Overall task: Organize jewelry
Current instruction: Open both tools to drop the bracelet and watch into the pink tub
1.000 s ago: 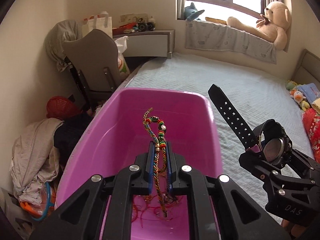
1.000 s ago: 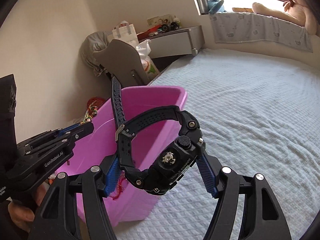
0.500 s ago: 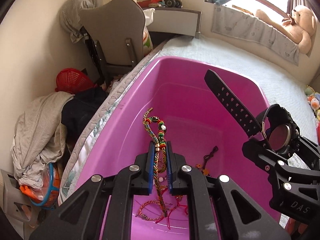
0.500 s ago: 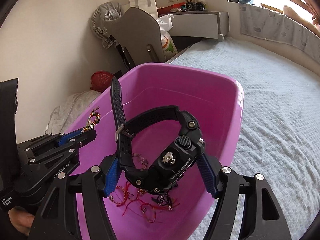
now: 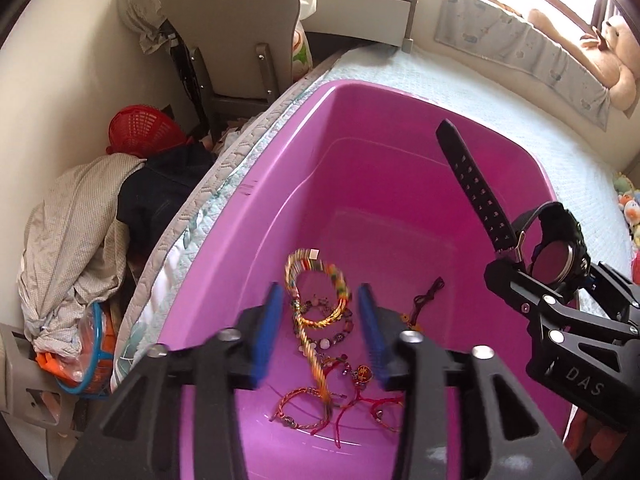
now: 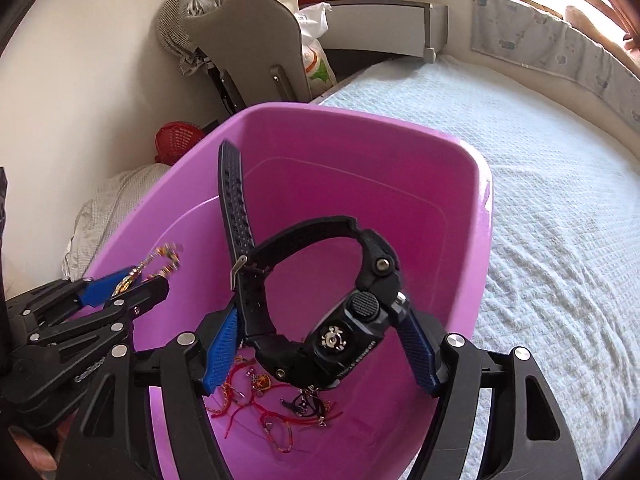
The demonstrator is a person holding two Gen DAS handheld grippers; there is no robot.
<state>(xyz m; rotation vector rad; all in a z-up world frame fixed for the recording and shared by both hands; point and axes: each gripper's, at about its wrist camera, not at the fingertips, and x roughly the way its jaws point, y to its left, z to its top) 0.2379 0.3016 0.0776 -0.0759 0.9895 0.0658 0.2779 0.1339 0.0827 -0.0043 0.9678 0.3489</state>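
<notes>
Basin (image 5: 280, 184) on bed; left gripper (image 5: 318, 320) just parted, bracelet (image 5: 316, 312) loose; right gripper (image 6: 320, 344) clamps watch (image 6: 320, 320).

A glossy, smooth plastic tub (image 5: 280, 184) is seen on a textured, matt cloth bedspread (image 6: 560, 200). In the tub, woven thread bracelets (image 5: 320, 312) are seen; above it, a matt rubbery watch (image 6: 320, 320).

Tub (image 5: 372, 148) far half clear; bracelets (image 5: 320, 344) crowd near end.
</notes>
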